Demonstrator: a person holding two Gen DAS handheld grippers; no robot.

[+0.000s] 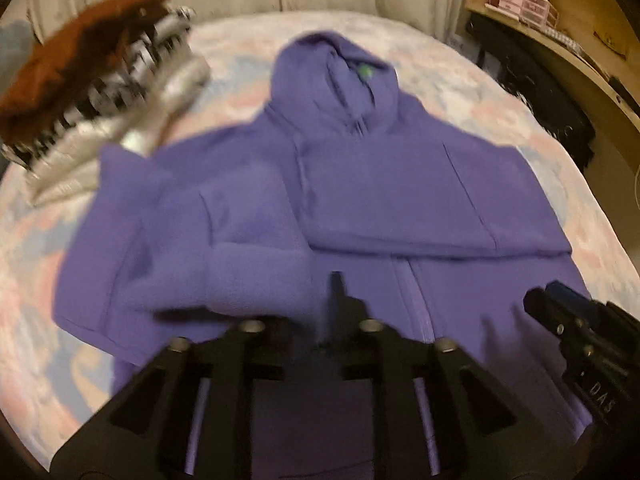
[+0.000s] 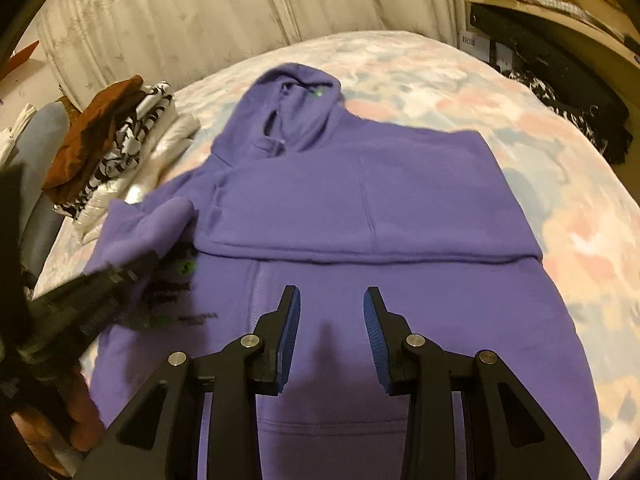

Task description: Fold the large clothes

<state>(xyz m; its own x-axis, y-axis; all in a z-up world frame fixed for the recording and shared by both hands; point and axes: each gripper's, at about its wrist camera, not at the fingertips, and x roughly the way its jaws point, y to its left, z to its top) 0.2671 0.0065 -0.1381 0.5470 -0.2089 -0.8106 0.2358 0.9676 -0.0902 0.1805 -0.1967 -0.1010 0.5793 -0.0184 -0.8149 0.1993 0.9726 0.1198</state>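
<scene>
A purple zip hoodie (image 1: pixel 360 184) lies face up on the bed, hood at the far end, its right sleeve folded flat across the chest (image 2: pixel 360 208). My left gripper (image 1: pixel 334 292) is shut on the left sleeve (image 1: pixel 224 280) and holds it lifted over the hoodie's left side; it also shows in the right wrist view (image 2: pixel 152 256), gripping the purple sleeve (image 2: pixel 148 228). My right gripper (image 2: pixel 331 316) is open and empty, hovering over the hoodie's lower front near the zip (image 2: pixel 256 292). It appears at the right edge of the left wrist view (image 1: pixel 560 312).
A stack of folded clothes (image 2: pixel 116 148), brown on top of black-and-white and white pieces, sits at the bed's far left (image 1: pixel 96 80). The floral bedspread (image 2: pixel 500 92) surrounds the hoodie. A curtain hangs behind. A wooden desk (image 2: pixel 560 0) and dark items (image 2: pixel 568 92) stand at the right.
</scene>
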